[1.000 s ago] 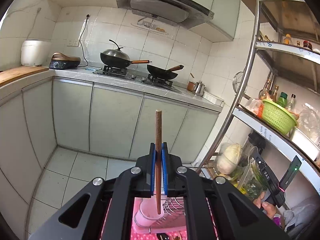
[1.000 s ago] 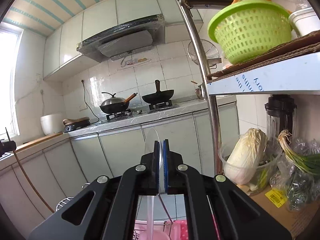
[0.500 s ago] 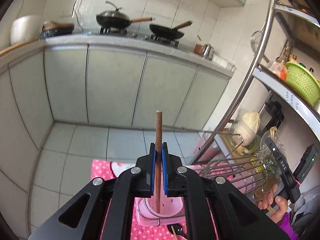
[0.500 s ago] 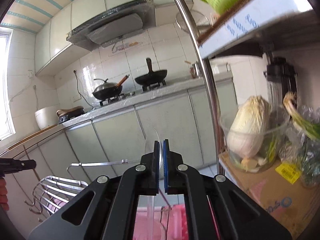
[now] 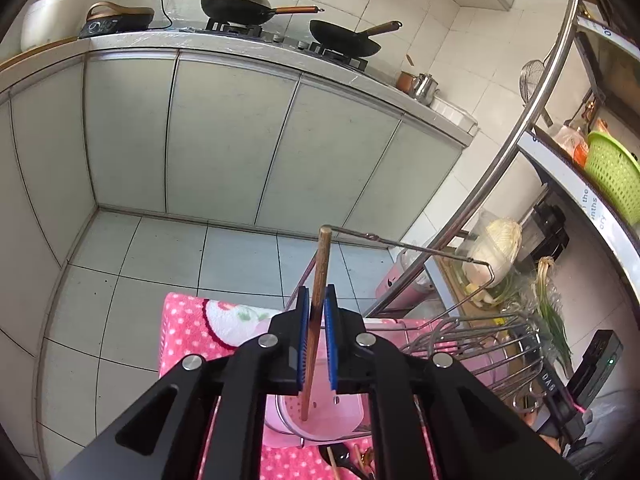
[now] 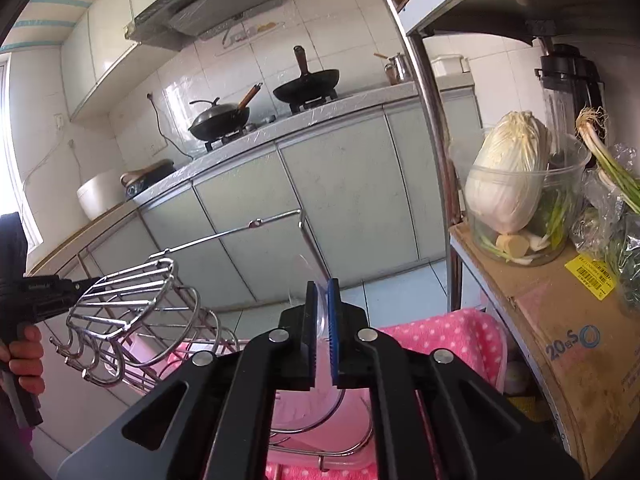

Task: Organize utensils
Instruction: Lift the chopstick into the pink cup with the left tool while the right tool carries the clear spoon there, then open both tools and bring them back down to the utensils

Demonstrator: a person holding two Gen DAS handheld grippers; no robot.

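My left gripper [image 5: 317,300] hangs over a pink utensil cup [image 5: 320,412], its jaws opening. A brown wooden stick [image 5: 322,256] stands between the blue pads, leaning right with a gap on each side, and its lower end reaches into the cup. My right gripper [image 6: 322,292] is also over the pink cup [image 6: 304,412], its jaws opening too. A clear plastic utensil [image 6: 304,276] sits loosely between its pads, tilted left, with its handle running down toward the cup. More utensils [image 5: 344,464] lie on the pink dotted towel [image 5: 192,324].
A chrome wire rack [image 6: 132,296] with a long handle bar stands beside the cup. To the right stands a metal shelf post [image 6: 432,128], with a tub holding a cabbage [image 6: 508,172] on a cardboard box [image 6: 560,320]. A hand [image 6: 24,356] grips a black handle at the left edge.
Both views have dipped toward the pink towel, rack and cup. The left jaws have parted and the stick now leans right. The right jaws have parted and the clear utensil has tilted left.
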